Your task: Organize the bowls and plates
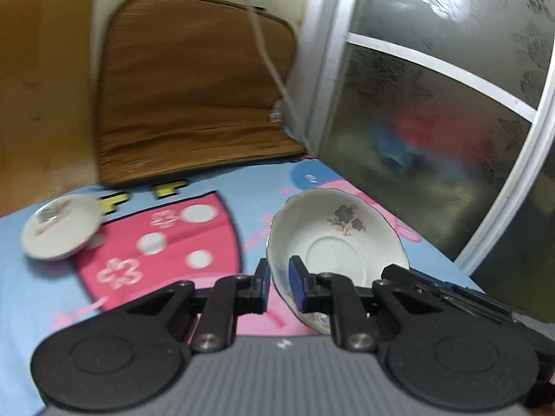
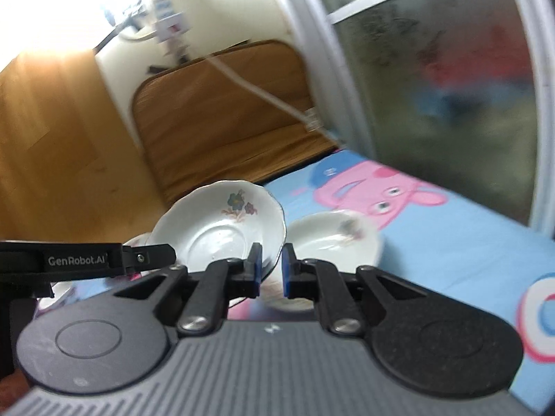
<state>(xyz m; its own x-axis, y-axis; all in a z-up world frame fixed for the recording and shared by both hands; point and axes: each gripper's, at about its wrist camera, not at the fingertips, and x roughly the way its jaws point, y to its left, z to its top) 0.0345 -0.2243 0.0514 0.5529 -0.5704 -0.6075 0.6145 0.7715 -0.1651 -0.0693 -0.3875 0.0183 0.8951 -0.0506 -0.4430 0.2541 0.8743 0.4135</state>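
A home, probably a bedroom or living corner. A cartoon pig sheet (image 2: 399, 208) in blue and pink fills the lower frame, a brown cushion (image 1: 194, 90) leans against the cream wall at upper centre, wood paneling (image 2: 59, 145) runs at left, and a frosted-glass sliding door (image 1: 433, 104) stands at right.

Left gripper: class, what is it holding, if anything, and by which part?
The left gripper is shut on the floral saucer, pinching its scalloped rim on the near left side. The saucer is tilted up off the cartoon tablecloth.
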